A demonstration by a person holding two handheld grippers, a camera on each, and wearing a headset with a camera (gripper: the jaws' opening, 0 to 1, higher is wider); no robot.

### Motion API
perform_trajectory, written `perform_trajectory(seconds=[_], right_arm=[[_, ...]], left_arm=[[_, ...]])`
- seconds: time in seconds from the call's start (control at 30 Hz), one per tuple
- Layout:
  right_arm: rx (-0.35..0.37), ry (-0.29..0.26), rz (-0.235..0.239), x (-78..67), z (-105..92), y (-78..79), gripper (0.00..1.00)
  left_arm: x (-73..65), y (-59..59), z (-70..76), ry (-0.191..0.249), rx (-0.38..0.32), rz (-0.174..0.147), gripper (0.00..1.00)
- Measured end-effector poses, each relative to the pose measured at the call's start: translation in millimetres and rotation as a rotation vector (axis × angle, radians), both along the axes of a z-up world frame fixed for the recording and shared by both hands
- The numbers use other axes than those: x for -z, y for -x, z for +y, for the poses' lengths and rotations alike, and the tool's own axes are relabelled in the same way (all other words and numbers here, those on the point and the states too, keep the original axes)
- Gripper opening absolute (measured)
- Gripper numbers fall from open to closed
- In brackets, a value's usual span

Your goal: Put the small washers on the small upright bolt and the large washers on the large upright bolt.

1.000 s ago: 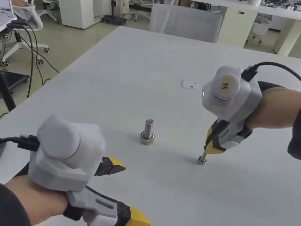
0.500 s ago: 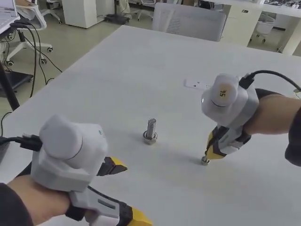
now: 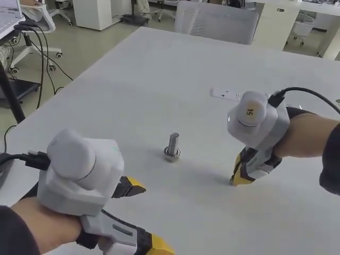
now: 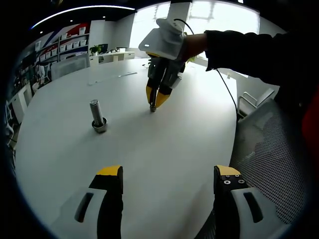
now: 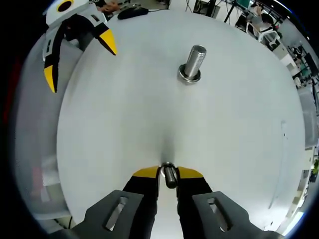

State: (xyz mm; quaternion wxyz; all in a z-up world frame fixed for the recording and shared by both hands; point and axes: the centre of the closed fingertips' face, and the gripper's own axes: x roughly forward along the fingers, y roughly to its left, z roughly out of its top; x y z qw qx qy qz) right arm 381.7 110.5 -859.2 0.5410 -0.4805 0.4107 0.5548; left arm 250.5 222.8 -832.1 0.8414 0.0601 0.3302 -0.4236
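Note:
The large bolt (image 3: 172, 146) (image 4: 97, 115) (image 5: 191, 62) stands upright mid-table with a metal ring around its base. To its right, my right gripper (image 3: 236, 179) (image 4: 155, 102) (image 5: 169, 174) points straight down at the table. Its yellow-tipped jaws are closed tightly on either side of the small upright bolt (image 5: 169, 175) (image 4: 153, 108). In the head view those jaws cover the small bolt. My left gripper (image 3: 146, 218) (image 4: 167, 174) (image 5: 77, 57) hovers near the front left of the table, open, with nothing between its jaws. I see no loose washers.
A white table (image 3: 133, 90) carries the work, and its left edge runs close to my left hand. A white strip (image 3: 226, 94) lies at the back right. A grey chair (image 3: 212, 21) stands behind the table, cables (image 3: 37, 48) hang at the left, and a mesh chair (image 4: 269, 149) is close by.
My right gripper has come down over the small bolt, which stood visible below its tips before. The left gripper has hardly moved. The head camera has shifted a little.

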Motion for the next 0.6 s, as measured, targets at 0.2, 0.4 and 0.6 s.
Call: perform_trajectory(seconds=[0.2,0.4,0.6], right_arm=[[0.004,-0.007,0.003,1.7,0.0,-0.3,0.14],[0.010,-0.011,0.006,2.8,-0.8,-0.9,0.15],[0.028,-0.028,0.002,1.5,-1.8,1.2,0.19]], left_arm=[[0.6,0.2,-0.2,0.001,-0.001,0.001,0.74],[0.7,-0.3,-0.3,0.001,-0.002,-0.001,0.74],[1.0,0.4,-0.8,0.000,-0.001,0.000,0.74]])
